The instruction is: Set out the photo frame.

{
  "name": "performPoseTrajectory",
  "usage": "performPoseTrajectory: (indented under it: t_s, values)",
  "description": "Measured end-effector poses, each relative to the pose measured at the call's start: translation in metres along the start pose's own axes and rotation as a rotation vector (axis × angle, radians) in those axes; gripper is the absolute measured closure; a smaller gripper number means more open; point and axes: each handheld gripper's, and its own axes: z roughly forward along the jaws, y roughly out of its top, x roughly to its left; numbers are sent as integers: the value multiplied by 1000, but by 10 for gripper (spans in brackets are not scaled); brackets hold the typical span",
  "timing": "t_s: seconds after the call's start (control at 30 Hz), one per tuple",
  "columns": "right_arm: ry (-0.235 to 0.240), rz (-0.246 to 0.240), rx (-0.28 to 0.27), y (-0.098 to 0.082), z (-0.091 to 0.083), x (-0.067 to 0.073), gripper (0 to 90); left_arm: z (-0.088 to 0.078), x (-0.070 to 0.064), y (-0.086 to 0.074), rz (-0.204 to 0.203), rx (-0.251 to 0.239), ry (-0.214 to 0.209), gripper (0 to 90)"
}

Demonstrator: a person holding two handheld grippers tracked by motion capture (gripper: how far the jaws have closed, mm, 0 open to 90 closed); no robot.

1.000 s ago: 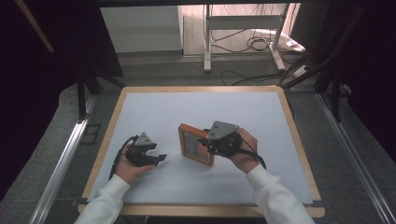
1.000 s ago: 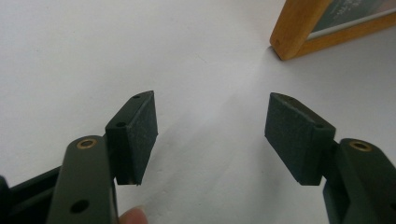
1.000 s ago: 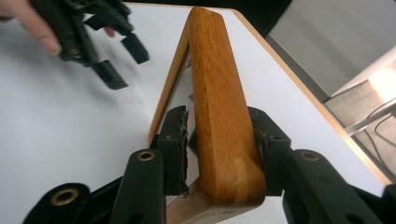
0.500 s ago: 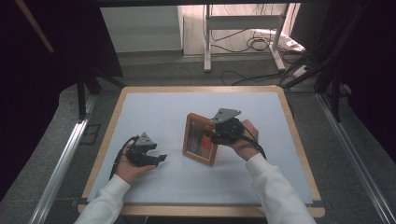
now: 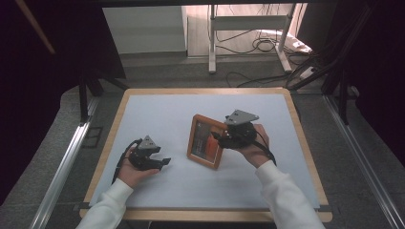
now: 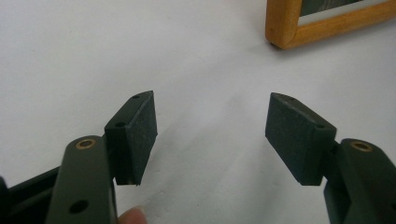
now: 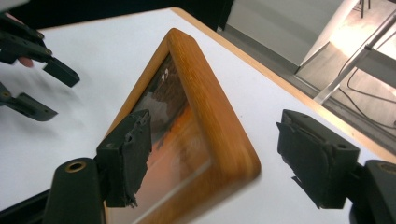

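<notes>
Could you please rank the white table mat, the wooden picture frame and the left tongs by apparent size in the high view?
1. White table mat, by far the largest.
2. Wooden picture frame.
3. Left tongs, clearly smaller than the frame.

picture frame (image 5: 206, 141) on table (image 5: 157, 114), between left gripper (image 5: 161, 162), right gripper (image 5: 216, 137)

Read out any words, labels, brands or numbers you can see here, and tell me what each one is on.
None: nothing here can be read.
The picture frame shows an orange and dark image with small pale marks near its top, too blurred to tell if they are letters.
The grippers and white table top bear no print.
</notes>
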Motion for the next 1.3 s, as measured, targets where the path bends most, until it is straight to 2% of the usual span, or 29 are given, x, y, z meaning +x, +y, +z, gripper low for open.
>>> performPoseTrajectory:
  t_s: [0.13,0.23,0.33,0.47,0.7,0.83,0.97,1.1,1.13,1.23,1.3]
  values:
    - [14,58,-15,-15,-16,-1,256,-1,0,0,3,1,-1,338]
    - [41,117,-18,-32,-25,0,238,-2,-1,0,0,-6,5,337]
    - [45,174,-15,-49,-33,2,236,-3,-1,1,-6,-11,-1,335]
    - [51,224,-16,-70,-40,4,243,-3,-4,2,-6,-12,-6,330]
    - [69,241,-8,-98,-50,16,291,-6,-12,0,-4,-22,-13,326]
    - [85,234,26,-109,-50,20,304,-10,-15,-3,-1,-23,-12,325]
    - [79,236,59,-117,-45,22,322,-11,-16,-4,0,-31,-16,325]
    - [82,217,71,-118,-40,29,442,-10,-16,-4,7,-28,-24,325]
    - [94,209,72,-118,-40,30,501,-10,-16,-4,8,-28,-25,325]
    - [117,159,75,-115,-39,37,752,-10,-15,-5,3,-31,-26,325]
    - [131,134,82,-114,-39,42,835,-10,-14,-5,0,-35,-25,325]
